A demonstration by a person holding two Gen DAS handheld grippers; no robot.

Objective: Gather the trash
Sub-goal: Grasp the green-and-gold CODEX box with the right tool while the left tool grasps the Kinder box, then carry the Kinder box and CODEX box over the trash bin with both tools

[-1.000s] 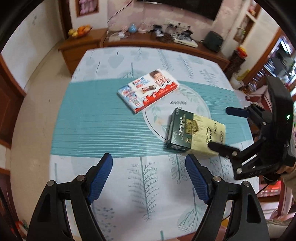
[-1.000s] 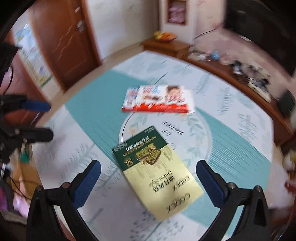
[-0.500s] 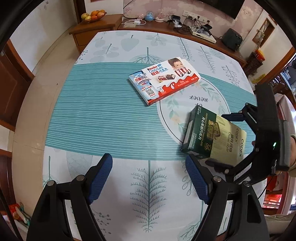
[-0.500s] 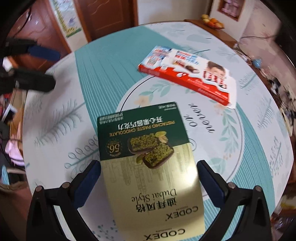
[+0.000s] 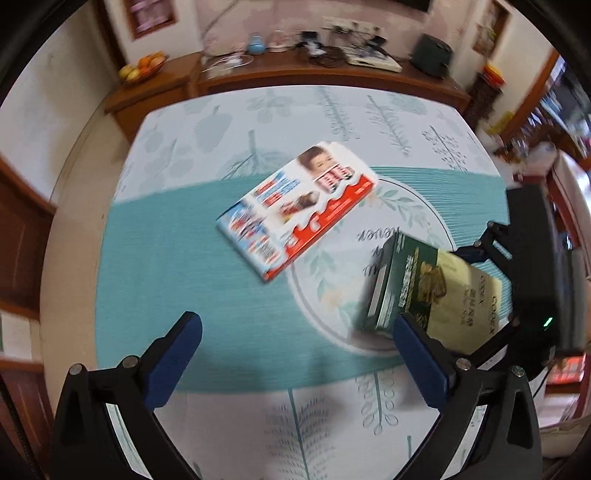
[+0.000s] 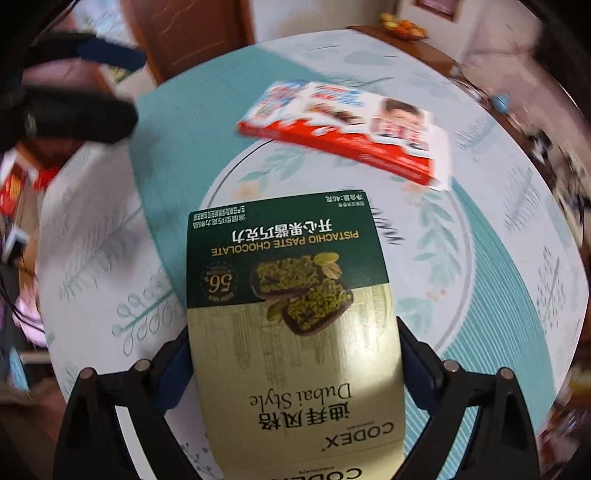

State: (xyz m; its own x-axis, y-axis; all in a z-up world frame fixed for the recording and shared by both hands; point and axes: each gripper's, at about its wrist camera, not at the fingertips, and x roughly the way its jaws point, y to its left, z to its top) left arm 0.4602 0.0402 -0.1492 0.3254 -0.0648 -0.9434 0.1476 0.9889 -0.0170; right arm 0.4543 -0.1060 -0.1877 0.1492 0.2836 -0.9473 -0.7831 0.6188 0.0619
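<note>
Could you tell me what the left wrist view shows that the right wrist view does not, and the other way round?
Only the left wrist view shows the left gripper from behind, jaws opening over bare tablecloth, and the sideboard's dark box.

Only the right wrist view shows the green chocolate box's readable front lying between the right gripper's closing jaws, and a brown door.

Both show the red and white chocolate box, the green box, the tablecloth and the fruit bowl.
</note>
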